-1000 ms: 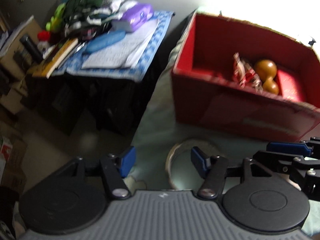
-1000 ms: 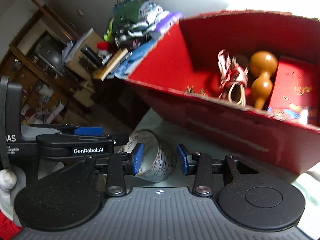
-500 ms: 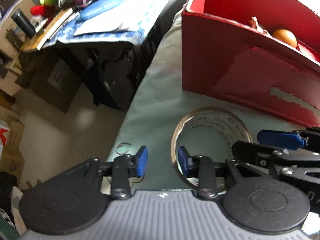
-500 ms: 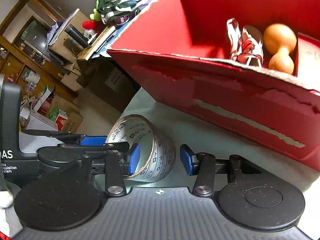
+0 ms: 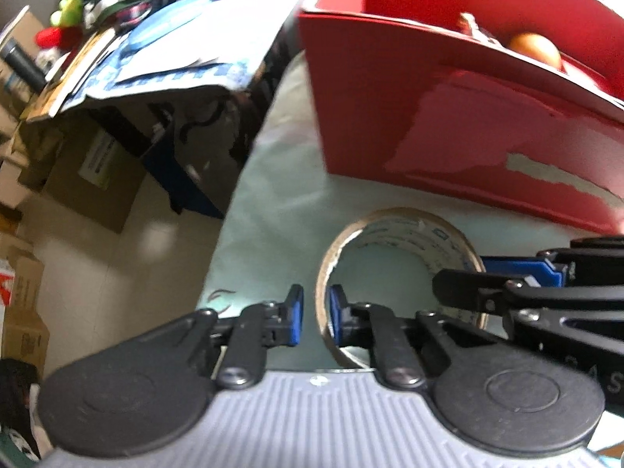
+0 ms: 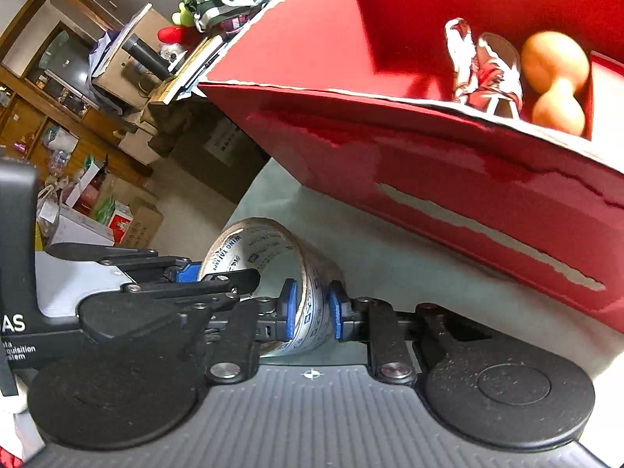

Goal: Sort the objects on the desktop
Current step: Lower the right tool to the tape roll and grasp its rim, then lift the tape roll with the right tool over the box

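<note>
Both grippers pinch the tape roll (image 6: 273, 273) in front of the red box (image 6: 448, 163) — left gripper (image 5: 315, 319) on one rim, right gripper (image 6: 312, 310) opposite.

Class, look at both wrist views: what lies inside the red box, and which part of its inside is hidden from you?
Inside the red box lie a tan gourd and a red-and-white wrapped bundle. The front wall covers the box floor and the objects' lower parts, so anything lower down stays unseen.

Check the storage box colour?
Red box, with torn pale strips along its front; clearest in the right wrist view.
</note>
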A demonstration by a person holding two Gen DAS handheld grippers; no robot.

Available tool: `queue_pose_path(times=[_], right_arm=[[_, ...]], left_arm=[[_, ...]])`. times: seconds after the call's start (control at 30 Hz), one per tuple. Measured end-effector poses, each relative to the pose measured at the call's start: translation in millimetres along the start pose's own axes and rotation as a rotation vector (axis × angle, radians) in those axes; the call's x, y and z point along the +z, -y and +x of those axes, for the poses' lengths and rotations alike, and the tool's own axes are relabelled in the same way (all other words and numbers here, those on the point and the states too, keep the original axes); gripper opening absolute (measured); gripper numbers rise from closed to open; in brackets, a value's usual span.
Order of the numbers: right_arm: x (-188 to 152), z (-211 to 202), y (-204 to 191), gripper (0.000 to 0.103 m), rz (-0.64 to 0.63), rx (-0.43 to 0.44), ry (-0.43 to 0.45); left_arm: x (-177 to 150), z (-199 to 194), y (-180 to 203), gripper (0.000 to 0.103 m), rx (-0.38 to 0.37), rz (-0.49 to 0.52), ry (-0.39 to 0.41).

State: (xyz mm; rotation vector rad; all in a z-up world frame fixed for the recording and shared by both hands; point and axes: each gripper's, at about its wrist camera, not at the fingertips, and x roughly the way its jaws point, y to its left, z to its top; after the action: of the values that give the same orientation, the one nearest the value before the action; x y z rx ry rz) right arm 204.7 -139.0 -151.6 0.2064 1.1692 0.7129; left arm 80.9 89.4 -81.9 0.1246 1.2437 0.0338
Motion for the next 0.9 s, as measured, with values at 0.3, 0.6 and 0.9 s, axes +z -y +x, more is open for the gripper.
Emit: queue_pose_path(times=[0.3,0.6,0.9], right_arm=[[-17.8,-41.2,36.6,0.017,0.08,-0.027,0.026],[-70.0,-117.7,90.3,0.016,0.263,-0.153,0.123],[-125.4,-200.0,120.8,0.016,0.415,-0.261,0.308]], left_arm=[[-4.4,-18.3,50.9,0.007,-0.091,0.153,0.013],[-15.7,-43.8,155.6,0.007,-0.177,0.466,0.084],[-21.5,-84.8,241.1,0.007,-0.28,0.69,0.205]])
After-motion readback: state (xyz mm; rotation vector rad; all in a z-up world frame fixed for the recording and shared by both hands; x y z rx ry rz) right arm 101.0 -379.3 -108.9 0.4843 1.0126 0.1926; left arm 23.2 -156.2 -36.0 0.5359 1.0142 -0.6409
